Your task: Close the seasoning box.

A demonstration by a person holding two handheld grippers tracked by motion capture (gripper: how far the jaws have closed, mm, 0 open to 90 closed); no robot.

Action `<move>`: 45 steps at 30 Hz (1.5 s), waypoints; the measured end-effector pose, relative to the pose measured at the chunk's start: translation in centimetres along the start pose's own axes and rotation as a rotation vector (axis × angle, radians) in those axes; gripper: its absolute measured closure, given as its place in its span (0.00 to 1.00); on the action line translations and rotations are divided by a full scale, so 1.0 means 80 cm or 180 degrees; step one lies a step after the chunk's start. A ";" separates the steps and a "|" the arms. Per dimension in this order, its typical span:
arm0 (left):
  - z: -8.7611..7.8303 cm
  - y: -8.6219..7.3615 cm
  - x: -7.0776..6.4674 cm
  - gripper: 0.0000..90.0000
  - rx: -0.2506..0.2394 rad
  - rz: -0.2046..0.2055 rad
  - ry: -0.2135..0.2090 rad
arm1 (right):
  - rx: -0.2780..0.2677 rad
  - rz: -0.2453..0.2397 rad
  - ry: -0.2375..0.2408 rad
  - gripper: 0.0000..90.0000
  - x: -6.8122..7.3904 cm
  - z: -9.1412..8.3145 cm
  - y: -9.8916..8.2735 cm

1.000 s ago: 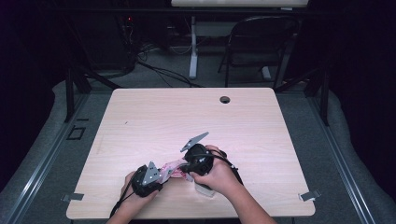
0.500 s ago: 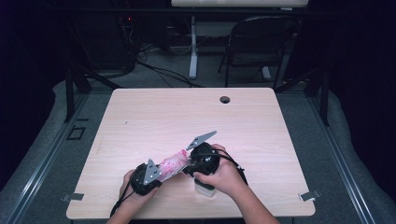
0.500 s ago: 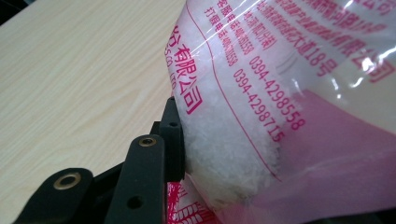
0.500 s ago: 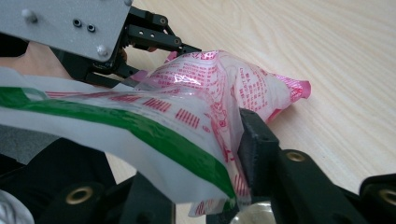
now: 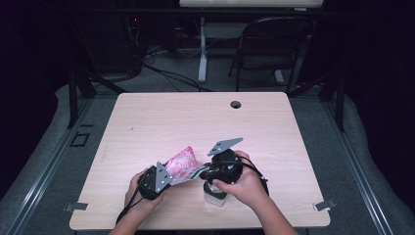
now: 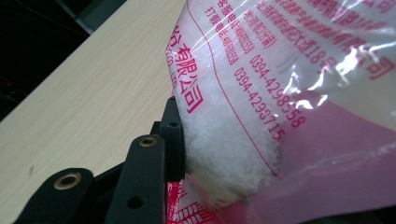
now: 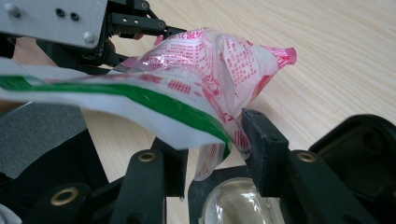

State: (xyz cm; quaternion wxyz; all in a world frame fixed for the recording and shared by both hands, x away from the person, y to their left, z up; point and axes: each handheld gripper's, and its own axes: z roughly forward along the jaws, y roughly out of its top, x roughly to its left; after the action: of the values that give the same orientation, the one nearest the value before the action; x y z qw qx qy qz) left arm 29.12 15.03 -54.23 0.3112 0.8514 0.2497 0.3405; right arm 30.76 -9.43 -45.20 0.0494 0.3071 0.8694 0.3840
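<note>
I have both hands low at the table's (image 5: 147, 117) near edge. My left gripper (image 5: 164, 177) is clamped on one pink-printed plastic bag (image 5: 182, 164) of white granules, lifted and tilted toward the far right. My right gripper's (image 5: 204, 172) jaws have just been opening; the bag's green-edged end lies between them, unpinched. One clear jar (image 5: 215, 195) stands just beneath it.
</note>
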 end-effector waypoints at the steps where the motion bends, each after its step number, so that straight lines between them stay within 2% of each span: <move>1: 0.000 0.001 0.000 0.73 0.0007 0.0019 0.0000 | -0.0005 -0.0010 -0.0009 0.70 -0.001 -0.003 -0.001; 10: 0.003 0.010 -0.006 0.74 0.0047 0.0064 0.0020 | -0.0163 0.0003 -0.0054 0.73 -0.002 -0.022 -0.010; 12: 0.004 0.012 -0.007 0.74 0.0050 0.0107 0.0052 | -0.0209 0.0008 -0.0052 0.74 -0.002 -0.025 -0.012; 18: 0.004 0.016 -0.009 0.74 0.0049 0.0128 0.0033 | -0.0276 0.0016 -0.0095 0.77 0.000 -0.036 -0.018; 24: 0.003 0.018 -0.009 0.74 0.0046 0.0122 0.0054 | -0.0260 0.0052 -0.0106 0.80 -0.005 -0.042 -0.026; 29: 0.003 0.018 -0.009 0.74 0.0056 0.0097 0.0060 | -0.0261 0.0132 -0.0088 0.86 -0.008 -0.045 -0.037; 40: 0.004 0.024 -0.014 0.74 0.0058 0.0194 0.0135 | -0.0217 0.0111 -0.0093 1.00 -0.005 -0.041 -0.037; 45: 0.005 0.027 -0.014 0.74 0.0059 0.0207 0.0174 | -0.0220 0.0009 -0.0031 1.00 0.001 -0.041 -0.037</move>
State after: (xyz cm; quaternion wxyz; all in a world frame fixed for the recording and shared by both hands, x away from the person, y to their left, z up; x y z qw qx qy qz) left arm 29.14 12.68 -53.42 0.2851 0.8523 0.2335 0.3712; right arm 28.20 -13.00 -44.97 0.0637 0.3082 0.8549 0.4124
